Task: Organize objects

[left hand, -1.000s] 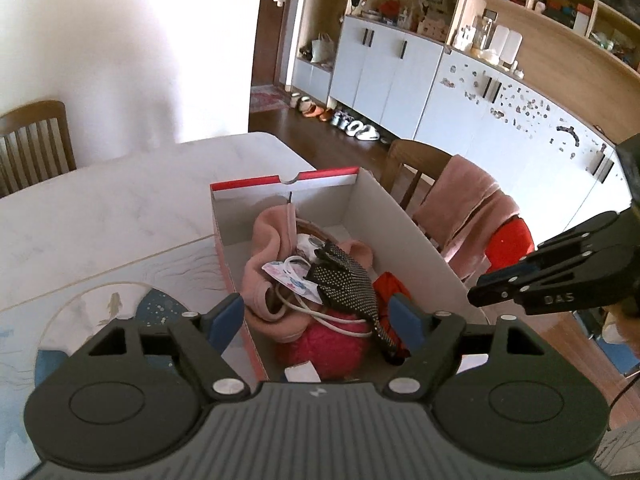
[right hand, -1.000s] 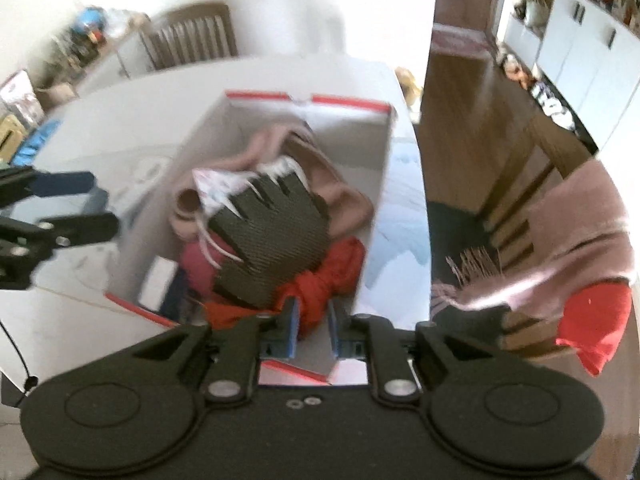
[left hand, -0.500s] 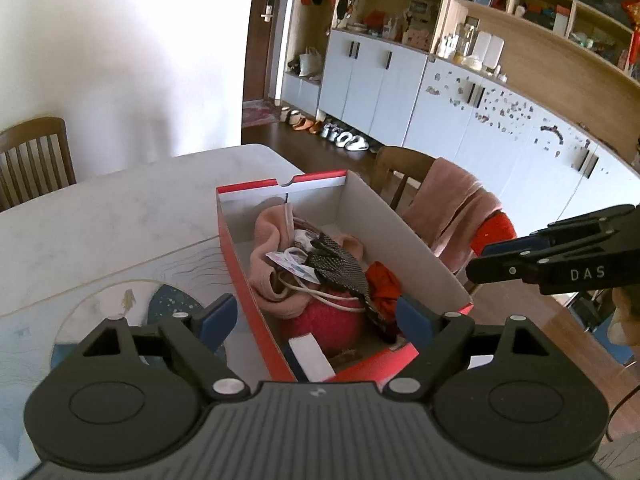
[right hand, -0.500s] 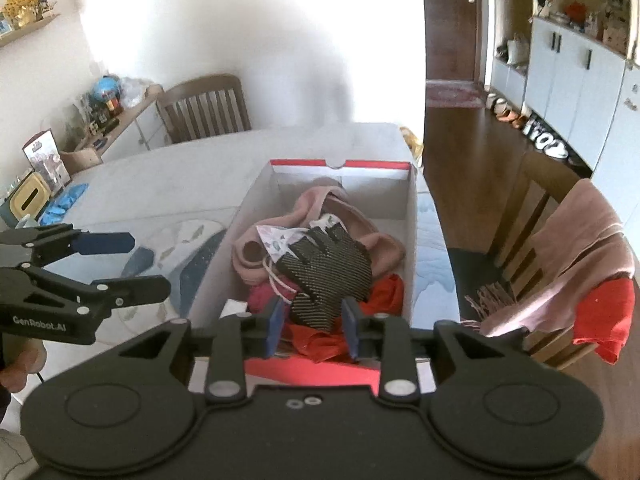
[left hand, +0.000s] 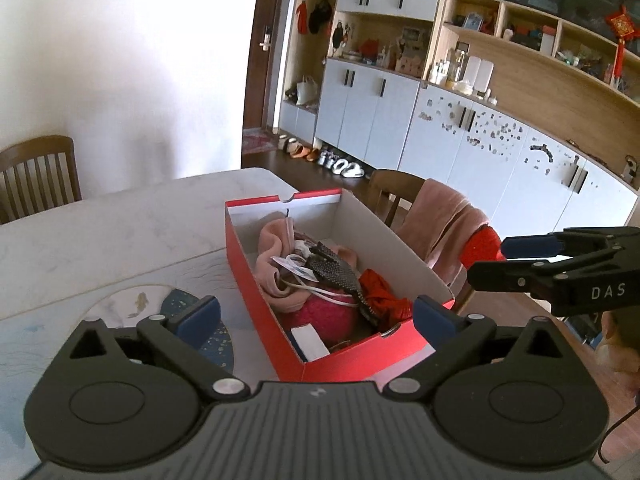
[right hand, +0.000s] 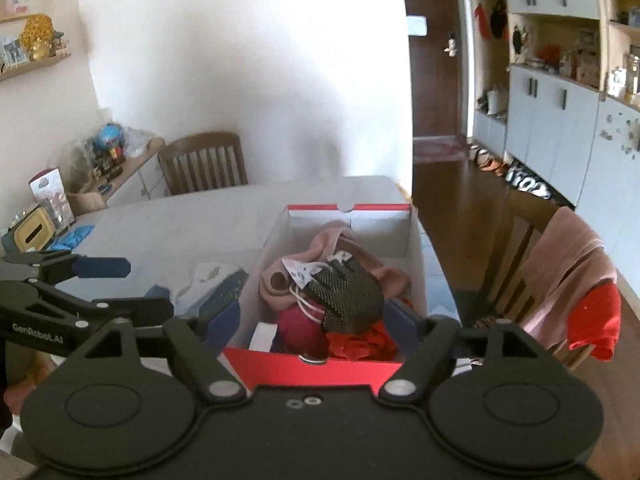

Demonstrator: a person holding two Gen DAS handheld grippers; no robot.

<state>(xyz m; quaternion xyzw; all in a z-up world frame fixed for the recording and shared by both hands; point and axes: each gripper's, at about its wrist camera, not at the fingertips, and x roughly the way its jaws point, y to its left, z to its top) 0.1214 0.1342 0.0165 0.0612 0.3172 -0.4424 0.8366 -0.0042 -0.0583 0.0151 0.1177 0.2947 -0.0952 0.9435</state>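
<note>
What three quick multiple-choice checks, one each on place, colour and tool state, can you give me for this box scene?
1. Where does the black dotted glove lie?
A. on top of the pile in the box
B. on the table
C. on the chair

2. What colour is the shoebox outside?
A. blue
B. red
C. green

3. How do the left tool and right tool stand?
A. both shut
B. one shut on the glove
C. both open

Answers: 1 A, it rests on the pink and red clothes; 2 B, its outer walls are red; 3 C, wide gaps show, nothing held.
</note>
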